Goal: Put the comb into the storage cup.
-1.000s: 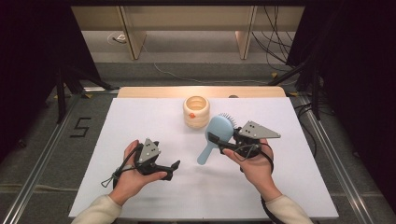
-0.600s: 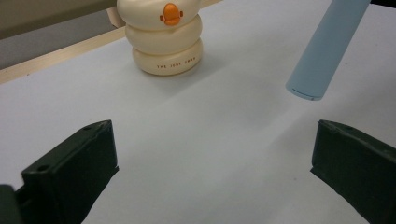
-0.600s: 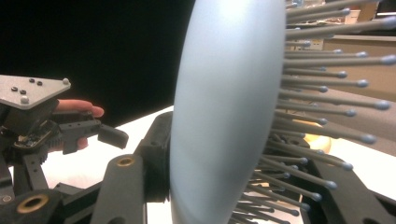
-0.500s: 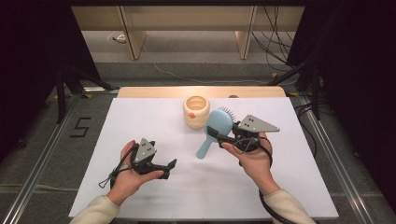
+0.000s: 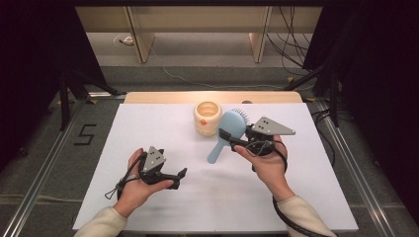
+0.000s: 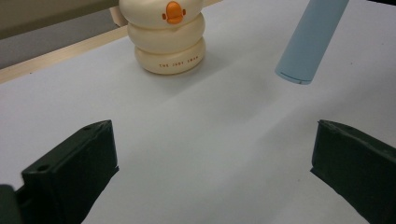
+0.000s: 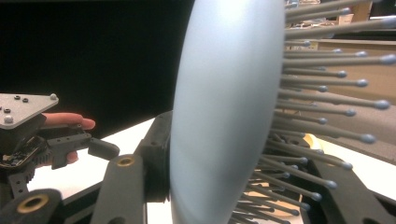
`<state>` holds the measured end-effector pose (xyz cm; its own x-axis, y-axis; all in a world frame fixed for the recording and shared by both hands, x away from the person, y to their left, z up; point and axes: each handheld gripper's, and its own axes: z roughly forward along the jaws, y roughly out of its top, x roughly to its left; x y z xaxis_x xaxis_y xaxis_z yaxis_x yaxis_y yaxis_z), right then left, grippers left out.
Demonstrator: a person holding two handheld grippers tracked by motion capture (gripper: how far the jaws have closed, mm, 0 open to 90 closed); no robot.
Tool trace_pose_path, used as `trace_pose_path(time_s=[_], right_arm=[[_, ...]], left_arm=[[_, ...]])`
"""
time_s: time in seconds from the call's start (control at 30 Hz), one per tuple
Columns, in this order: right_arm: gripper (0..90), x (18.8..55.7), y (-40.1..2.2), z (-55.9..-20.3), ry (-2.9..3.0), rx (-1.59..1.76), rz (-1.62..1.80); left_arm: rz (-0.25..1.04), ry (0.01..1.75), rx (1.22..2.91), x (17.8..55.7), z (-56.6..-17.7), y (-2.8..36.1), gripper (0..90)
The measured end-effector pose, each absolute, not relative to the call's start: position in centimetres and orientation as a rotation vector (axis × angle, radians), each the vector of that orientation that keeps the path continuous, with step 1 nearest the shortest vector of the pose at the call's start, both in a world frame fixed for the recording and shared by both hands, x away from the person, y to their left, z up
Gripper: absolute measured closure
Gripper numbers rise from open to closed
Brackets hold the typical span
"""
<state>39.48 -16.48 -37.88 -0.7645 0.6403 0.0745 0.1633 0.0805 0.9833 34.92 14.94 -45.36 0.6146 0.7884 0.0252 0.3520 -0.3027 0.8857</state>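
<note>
At the left of the high view, the left gripper (image 5: 182, 174) rests low over the white table (image 5: 148, 128) in the person's left hand (image 5: 136, 185), its jaws standing wide apart with nothing between them; in the left gripper view they frame bare tabletop. Ahead of them, near the far edge, stands a cream duck-shaped holder (image 5: 207, 118) of stacked rings with an orange beak (image 6: 173, 12), its top open.

Just to the right of it is the light blue hairbrush (image 5: 228, 133), lifted off the table and tilted, head up beside the holder and handle end (image 6: 299, 46) hanging down toward the middle of the table. The right gripper (image 5: 228, 140), held in the right hand (image 5: 267, 163), is clamped on the brush near where the head meets the handle; the right gripper view shows one jaw pressed on the smooth back and the other among the bristles (image 7: 327, 112).

The brush looks like light, stiff plastic. Its rounded back is probably slick, and the bristles would likely give under pressure, so a grip across the head may let it pivot. The narrow neck or handle seems the surer hold, and the hanging handle could swing if moved fast.

Count: one hairbrush, one duck holder, two grippers.
</note>
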Motion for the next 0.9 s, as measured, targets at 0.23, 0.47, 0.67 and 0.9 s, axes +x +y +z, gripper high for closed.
trace_pose_path(time_s=[0.23,0.47,0.67,0.9], right_arm=[[51.5,39.8,-16.4,-37.7,1.98,0.795,1.729],[51.5,40.1,-16.5,-37.4,1.967,0.795,1.732],[51.5,40.4,-16.6,-37.3,1.955,0.804,1.731],[51.6,40.6,-16.5,-37.2,1.946,0.816,1.73]], left_arm=[[0.583,0.91,1.897,34.9,-45.3,15.0,0.0],[0.581,0.916,1.892,35.0,-45.3,15.0,0.0],[0.577,0.919,1.887,35.0,-45.3,15.0,0.0],[0.573,0.921,1.888,35.0,-45.3,15.0,0.0]])
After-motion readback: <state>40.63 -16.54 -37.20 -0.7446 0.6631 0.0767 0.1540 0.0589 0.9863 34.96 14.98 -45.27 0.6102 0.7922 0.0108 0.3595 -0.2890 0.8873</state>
